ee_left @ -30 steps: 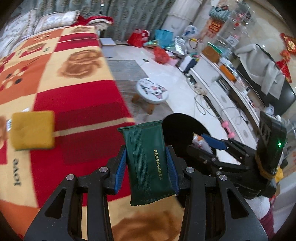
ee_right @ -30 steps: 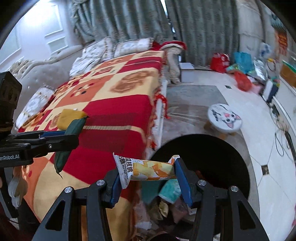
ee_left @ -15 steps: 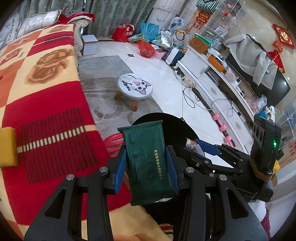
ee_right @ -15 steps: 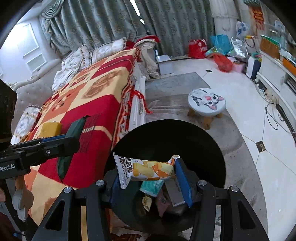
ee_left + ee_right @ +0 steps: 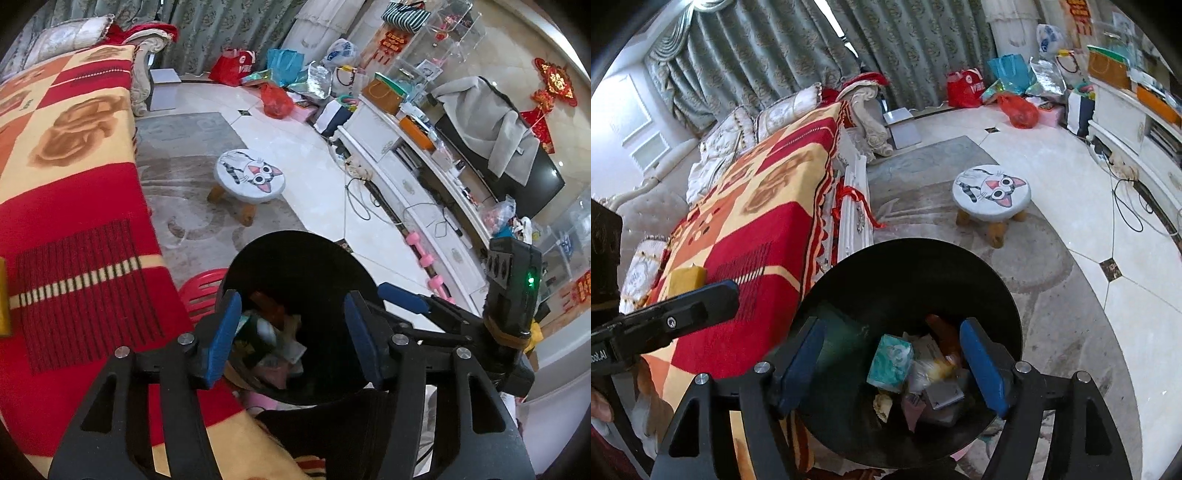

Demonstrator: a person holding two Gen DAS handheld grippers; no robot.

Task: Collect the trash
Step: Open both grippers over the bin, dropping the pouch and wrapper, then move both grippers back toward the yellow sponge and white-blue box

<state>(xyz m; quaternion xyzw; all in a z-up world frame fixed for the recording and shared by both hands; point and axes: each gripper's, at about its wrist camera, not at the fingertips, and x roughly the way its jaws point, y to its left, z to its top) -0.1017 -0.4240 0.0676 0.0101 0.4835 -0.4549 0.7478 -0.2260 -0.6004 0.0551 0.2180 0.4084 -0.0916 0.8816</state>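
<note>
A black round trash bin [image 5: 295, 254] [image 5: 908, 266] stands on the floor beside the bed and holds several wrappers and packets, among them a teal packet [image 5: 891, 362]. My left gripper [image 5: 293, 338] is open and empty above the bin. My right gripper [image 5: 892, 369] is open and empty above the bin too. A dark green packet [image 5: 846, 343] lies against the bin's left inner wall. A yellow sponge-like block [image 5: 687, 280] lies on the red and yellow bed blanket [image 5: 768, 221], left of the bin.
A small cat-face stool [image 5: 249, 177] [image 5: 991, 192] stands on the rug beyond the bin. A red plastic stool [image 5: 201, 291] sits between bin and bed. A white TV cabinet [image 5: 406, 184] with cables runs along the right. Bags are piled near the curtains [image 5: 1015, 96].
Both grippers opened and let go: the green packet left my left gripper and the chip packet left my right, both dropped into the bin. Both grippers moved further over the bin.
</note>
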